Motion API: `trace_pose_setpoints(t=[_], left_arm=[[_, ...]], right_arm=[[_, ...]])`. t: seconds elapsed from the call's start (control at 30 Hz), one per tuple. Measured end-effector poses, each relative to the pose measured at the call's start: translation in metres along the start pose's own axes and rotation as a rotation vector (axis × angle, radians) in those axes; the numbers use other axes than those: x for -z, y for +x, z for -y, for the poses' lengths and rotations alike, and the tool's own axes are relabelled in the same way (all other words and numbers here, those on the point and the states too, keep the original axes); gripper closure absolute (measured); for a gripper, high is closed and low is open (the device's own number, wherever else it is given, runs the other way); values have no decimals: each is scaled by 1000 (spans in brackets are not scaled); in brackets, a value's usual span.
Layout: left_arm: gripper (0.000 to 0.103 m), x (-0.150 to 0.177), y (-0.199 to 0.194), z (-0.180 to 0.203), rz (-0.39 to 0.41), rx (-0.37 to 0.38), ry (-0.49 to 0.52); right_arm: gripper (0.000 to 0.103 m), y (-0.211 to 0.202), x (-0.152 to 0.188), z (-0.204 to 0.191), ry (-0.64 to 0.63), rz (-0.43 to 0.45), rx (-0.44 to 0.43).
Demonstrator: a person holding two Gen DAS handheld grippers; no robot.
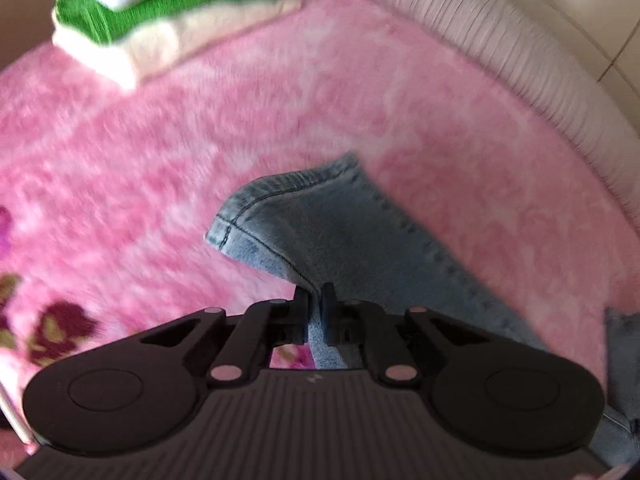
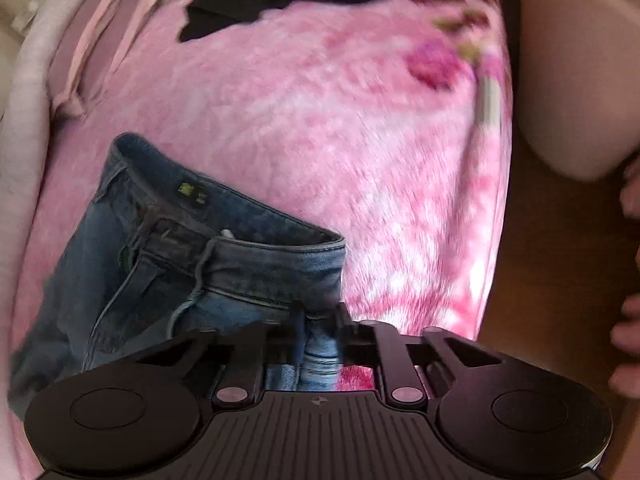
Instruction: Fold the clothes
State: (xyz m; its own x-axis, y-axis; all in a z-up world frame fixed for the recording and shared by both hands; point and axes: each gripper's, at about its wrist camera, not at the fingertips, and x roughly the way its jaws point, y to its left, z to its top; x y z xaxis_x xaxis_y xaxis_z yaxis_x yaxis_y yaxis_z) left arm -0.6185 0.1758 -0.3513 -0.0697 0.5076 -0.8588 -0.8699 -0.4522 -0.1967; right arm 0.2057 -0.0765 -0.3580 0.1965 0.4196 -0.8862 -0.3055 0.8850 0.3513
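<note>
On the left, the left wrist view shows a stack of folded clothes (image 1: 168,20) lying far back on the pink fuzzy blanket (image 1: 160,168): a white piece on top, a green one under it and a cream one at the bottom. Dark red flowers are printed on the blanket at the near left edge. Nearer the middle, the left claw (image 1: 316,300) is pinched narrow on a fold of the light blue jeans (image 1: 320,232), at the hem end of a leg; the hem corner stands up off the blanket just beyond the black fingertips, and the leg runs away toward the lower right. Past the blanket's right edge lies a ribbed, pale border (image 1: 500,40). In the right wrist view, the waistband end of the jeans (image 2: 192,248) lies on the blanket (image 2: 340,120) at the left and centre, the waist open toward the camera with a small label inside. The right claw (image 2: 320,320) is closed narrow on the waistband's right corner, denim bunched between its fingers. A black garment (image 2: 248,0) lies at the far edge of the blanket. At the far right a person's fingers (image 2: 628,336) show, blurred.
</note>
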Motion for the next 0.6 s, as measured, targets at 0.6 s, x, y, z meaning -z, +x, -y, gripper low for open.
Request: trace_pose_setpoints(t=[0.6], left_arm=[[87, 37, -61, 28, -116, -179, 117]], right_arm=[[55, -28, -42, -74, -303, 64, 296]])
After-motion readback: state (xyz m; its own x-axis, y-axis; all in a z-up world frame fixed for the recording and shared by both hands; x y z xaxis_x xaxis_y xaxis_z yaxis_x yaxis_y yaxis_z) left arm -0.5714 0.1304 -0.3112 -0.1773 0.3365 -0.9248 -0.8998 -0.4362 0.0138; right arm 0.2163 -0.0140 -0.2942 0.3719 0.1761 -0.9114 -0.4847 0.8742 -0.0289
